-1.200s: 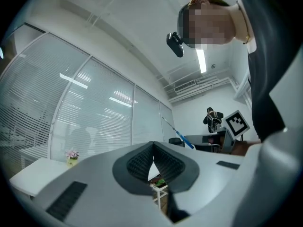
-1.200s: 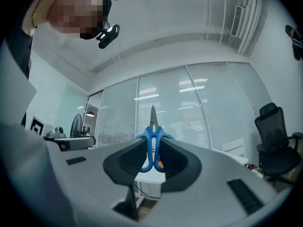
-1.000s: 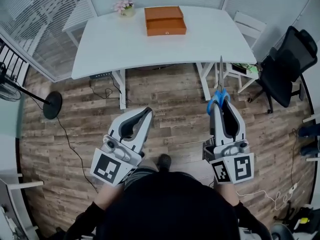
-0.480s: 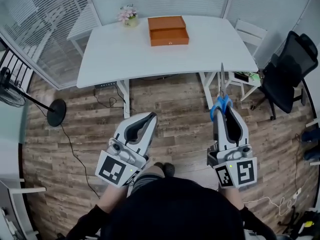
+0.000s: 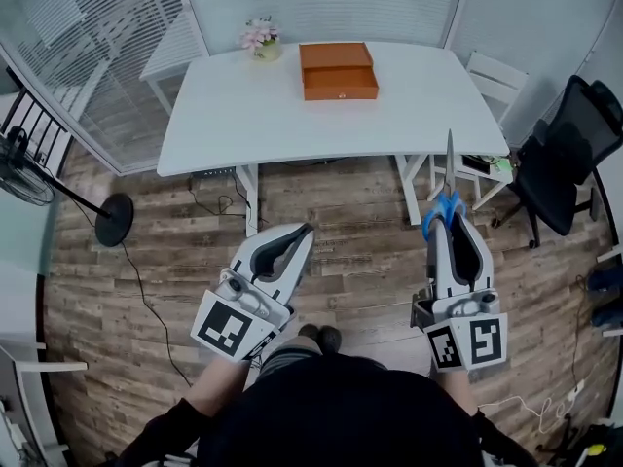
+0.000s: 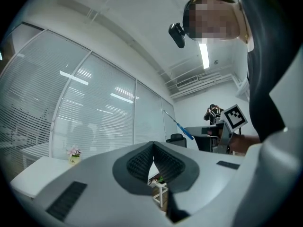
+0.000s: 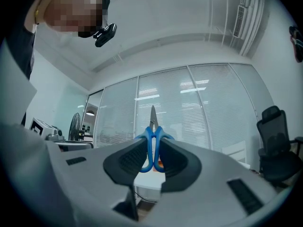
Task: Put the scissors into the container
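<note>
Currently, R gripper (image 5: 448, 226) clamps blue-handled steel scissors (image 5: 446, 200) by 2 handle loops, blades fwd; L gripper (image 5: 305, 230) jaws together (empty). Orange rectangular container (image 5: 339, 70) sits well ahead on white table (image 5: 243, 115).

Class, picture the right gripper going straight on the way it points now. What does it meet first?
Most likely the white table, near its right front edge: the right gripper, fingers shut on the scissors, points that way. Height is hard to judge; it might pass above the tabletop.
</note>
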A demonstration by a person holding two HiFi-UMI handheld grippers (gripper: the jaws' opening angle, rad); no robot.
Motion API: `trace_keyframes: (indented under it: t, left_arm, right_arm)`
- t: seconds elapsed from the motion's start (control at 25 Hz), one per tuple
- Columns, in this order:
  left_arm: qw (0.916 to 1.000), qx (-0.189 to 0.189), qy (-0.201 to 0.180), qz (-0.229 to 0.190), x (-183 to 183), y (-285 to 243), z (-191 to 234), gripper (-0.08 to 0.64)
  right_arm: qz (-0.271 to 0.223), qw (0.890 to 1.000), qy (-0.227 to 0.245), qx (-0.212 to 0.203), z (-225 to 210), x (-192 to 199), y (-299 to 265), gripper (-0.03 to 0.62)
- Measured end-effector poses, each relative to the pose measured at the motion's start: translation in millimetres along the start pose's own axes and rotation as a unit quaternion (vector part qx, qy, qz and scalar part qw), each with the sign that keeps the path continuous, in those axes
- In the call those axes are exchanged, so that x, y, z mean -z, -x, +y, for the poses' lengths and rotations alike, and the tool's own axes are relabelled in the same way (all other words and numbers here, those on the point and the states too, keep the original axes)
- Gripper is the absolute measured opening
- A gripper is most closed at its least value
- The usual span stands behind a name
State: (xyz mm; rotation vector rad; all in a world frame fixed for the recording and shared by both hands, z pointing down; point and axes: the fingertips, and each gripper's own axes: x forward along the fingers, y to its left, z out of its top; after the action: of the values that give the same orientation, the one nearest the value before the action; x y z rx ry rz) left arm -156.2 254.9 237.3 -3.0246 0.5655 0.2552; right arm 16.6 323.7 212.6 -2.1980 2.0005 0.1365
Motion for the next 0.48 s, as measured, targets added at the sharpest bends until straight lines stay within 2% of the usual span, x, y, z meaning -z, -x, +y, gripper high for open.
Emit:
trace_keyframes:
  t: [0.32, 0.48]
  left_arm:
    - [0.9998, -0.009, -0.014, -0.007, 1, -10, 6, 0.014]
    - [0.9999, 0.001, -0.012, -0.002, 10, -9, 7, 0.014]
  right_arm:
    - [-0.004, 1.0, -0.01, -0.01, -3, 10, -8, 0.089]
    - [-0.007, 1.0, -0.008, -0.019, 4, 12, -10, 0.089]
